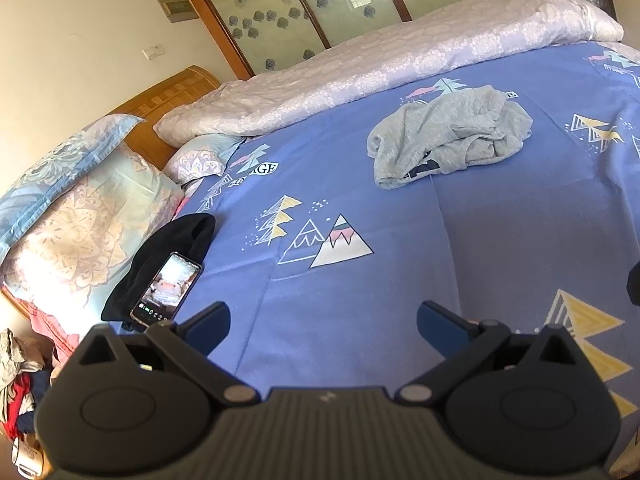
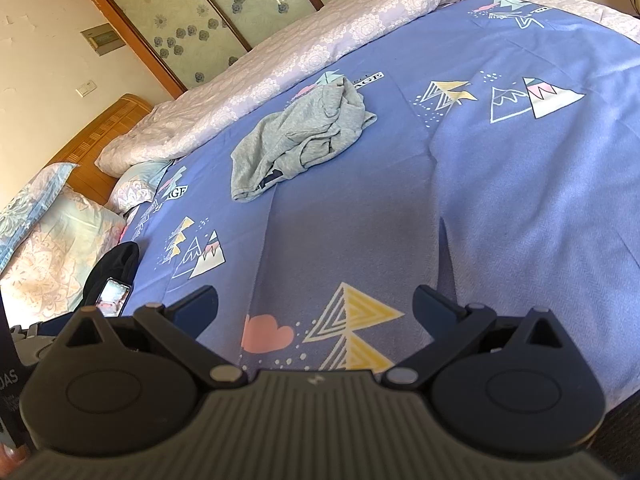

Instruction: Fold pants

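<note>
We see the grey pants (image 1: 448,136) crumpled in a heap on the bed's blue sheet (image 1: 360,200), which is printed with mountains and trees and the partly readable letters "AGE". Beside them lies a pale lilac quilt (image 1: 360,68); behind it stand sliding doors with flower decals (image 1: 260,12). Near the pillows (image 1: 80,208) a lit phone (image 1: 166,290) rests on black cloth (image 1: 160,256). Our left gripper (image 1: 322,326) and right gripper (image 2: 316,312) both hover with jaws spread, empty, well apart from the pants.
</note>
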Motion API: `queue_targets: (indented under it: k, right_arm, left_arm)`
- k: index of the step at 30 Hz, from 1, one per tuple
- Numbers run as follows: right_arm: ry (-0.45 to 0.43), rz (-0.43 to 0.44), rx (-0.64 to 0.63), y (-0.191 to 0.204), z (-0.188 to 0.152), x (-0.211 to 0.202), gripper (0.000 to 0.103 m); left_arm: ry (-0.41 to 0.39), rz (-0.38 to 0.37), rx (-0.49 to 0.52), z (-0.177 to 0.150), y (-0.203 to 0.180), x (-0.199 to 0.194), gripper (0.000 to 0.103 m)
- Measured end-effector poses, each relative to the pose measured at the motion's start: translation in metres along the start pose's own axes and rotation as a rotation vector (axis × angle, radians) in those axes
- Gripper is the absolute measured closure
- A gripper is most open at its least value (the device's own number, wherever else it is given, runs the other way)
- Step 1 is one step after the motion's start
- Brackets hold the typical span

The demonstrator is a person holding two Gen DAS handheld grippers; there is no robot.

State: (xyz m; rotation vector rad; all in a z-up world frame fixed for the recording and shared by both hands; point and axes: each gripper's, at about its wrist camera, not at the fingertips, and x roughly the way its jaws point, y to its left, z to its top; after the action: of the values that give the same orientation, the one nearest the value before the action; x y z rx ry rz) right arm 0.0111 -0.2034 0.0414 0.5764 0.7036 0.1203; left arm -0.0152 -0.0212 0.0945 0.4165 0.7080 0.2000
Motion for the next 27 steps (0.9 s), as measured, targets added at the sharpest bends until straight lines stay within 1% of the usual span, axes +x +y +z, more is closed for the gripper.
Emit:
queue_targets:
  k: [18,27]
  right_arm:
    - [0.002,0.002,0.003,-0.0005,0.0018,-0.0015,0.000]
    - [0.003,0.003,0.002,-0.0017,0.0026,-0.0019,0.000]
  left_arm:
    - [0.042,-0.046,-0.002,-0.0022,-0.0029,0.0028,0.000]
    - [0.044,-0.099,-0.008,-0.0033,-0.0038,0.0020,0.000]
